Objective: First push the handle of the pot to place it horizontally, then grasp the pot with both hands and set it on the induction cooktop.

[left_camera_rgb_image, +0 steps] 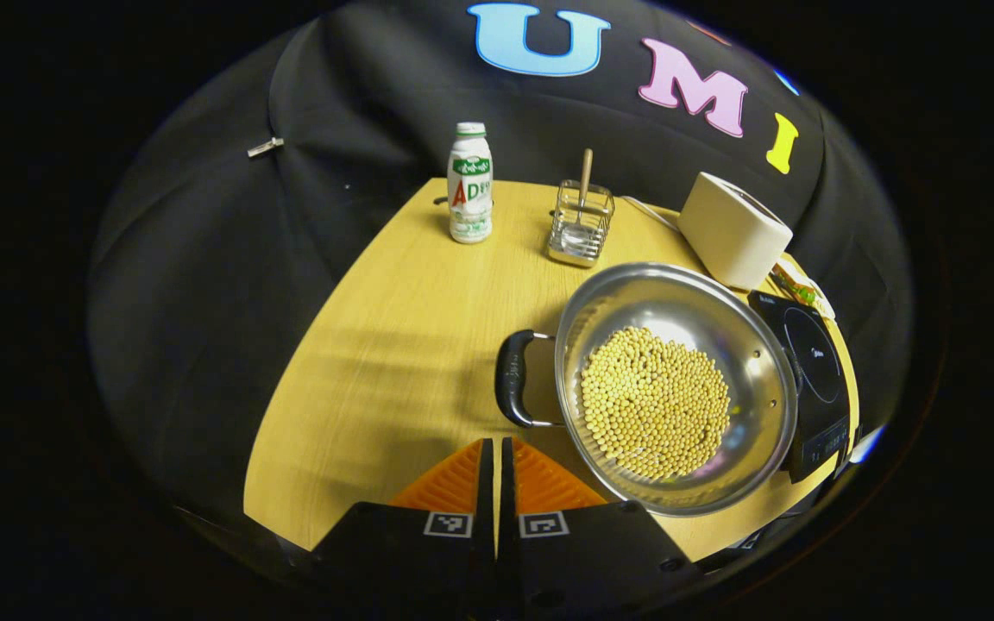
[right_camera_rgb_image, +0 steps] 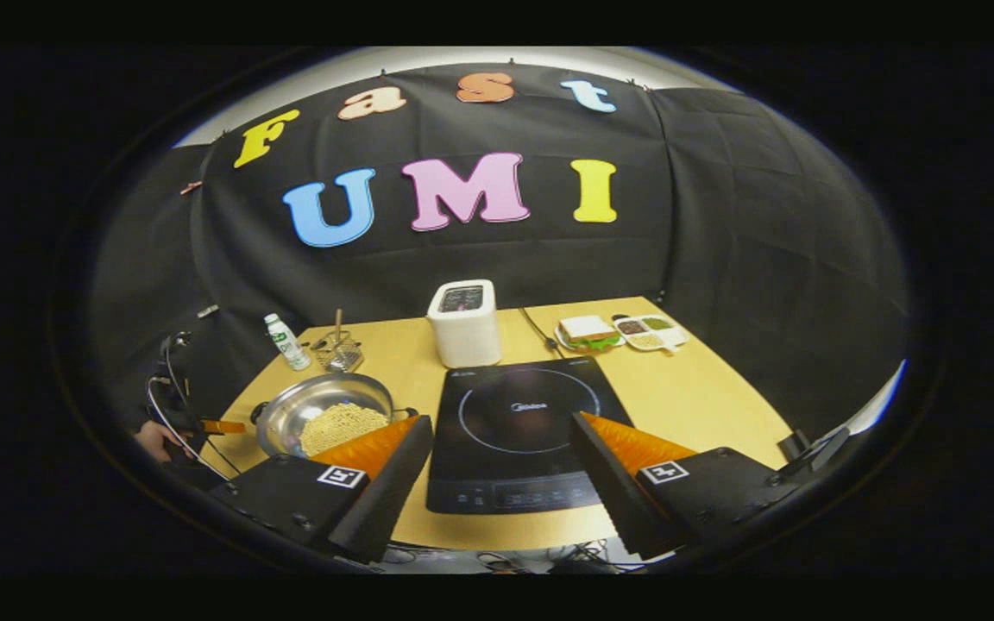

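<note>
A staged kitchen inside a recording booth: black cloth walls (right_camera_rgb_image: 721, 216) close in a pale wooden surface (right_camera_rgb_image: 687, 388) laid out like a cooking counter. An induction cooktop (right_camera_rgb_image: 514, 431) sits at its middle, a white toaster (right_camera_rgb_image: 464, 323) at 12 o'clock from it, a steel pot (left_camera_rgb_image: 678, 379) of beans at 9 o'clock, and a plated sandwich (right_camera_rgb_image: 588, 332) at 1 o'clock.

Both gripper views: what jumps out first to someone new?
The steel pot heaped with yellow beans sits on the wooden table, its black handle just ahead of the left gripper, whose orange fingers are closed together. In the right gripper view, the black induction cooktop lies to the pot's right, framed by the wide-open right gripper.
</note>
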